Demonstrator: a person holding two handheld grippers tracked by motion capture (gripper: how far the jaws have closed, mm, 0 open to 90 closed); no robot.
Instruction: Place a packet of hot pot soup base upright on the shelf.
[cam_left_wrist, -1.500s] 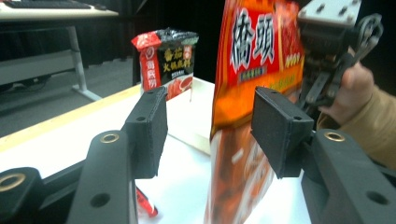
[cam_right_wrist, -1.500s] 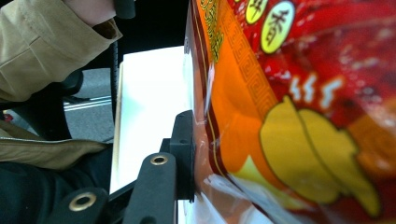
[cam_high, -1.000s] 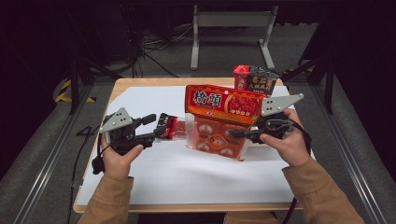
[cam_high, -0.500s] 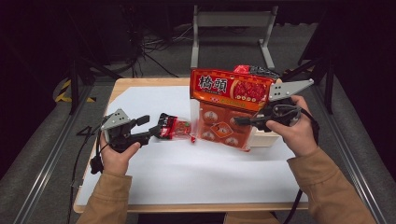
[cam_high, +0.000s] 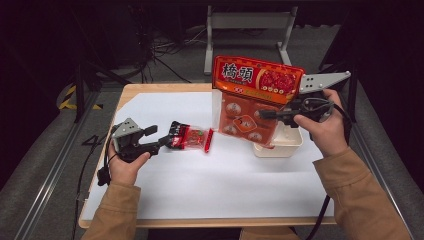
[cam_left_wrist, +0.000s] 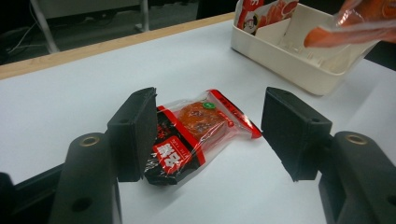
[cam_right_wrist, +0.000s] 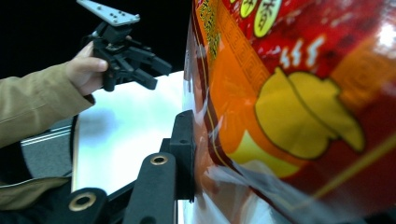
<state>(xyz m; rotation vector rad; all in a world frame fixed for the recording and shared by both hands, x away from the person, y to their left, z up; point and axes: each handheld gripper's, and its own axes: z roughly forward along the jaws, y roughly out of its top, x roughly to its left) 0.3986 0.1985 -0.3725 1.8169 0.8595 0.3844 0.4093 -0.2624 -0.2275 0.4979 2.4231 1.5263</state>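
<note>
While the room beyond stays dark, I see a wooden table (cam_high: 150, 91) covered by a white sheet (cam_high: 225, 185), with cables on the grey floor (cam_high: 170, 60) and a metal stand (cam_high: 245, 22) behind the far edge.

Count: two grippers, two snack packs, one white bin (cam_high: 280, 147) near the table's right side. In the left gripper view the bin shows a divider, and part of another red wrapper (cam_left_wrist: 261, 14) sits in its far compartment.

The left gripper (cam_high: 162, 140) is held low over the sheet, pointing right. In its own view its jaws stand apart on either side of the small red-and-black snack packet (cam_left_wrist: 191, 135), which lies flat on the sheet; one jaw looks just against the packet's dark end, the other is clear of it. Not clamped.

The right gripper (cam_high: 265, 115) is raised above the bin, the hand (cam_high: 322, 127) wrapped round its grip, forearm angled up from the lower right. It is clamped on the large red-and-orange bag (cam_high: 255, 100), which hangs upright in the air over the bin, its lower end just above the rim.
</note>
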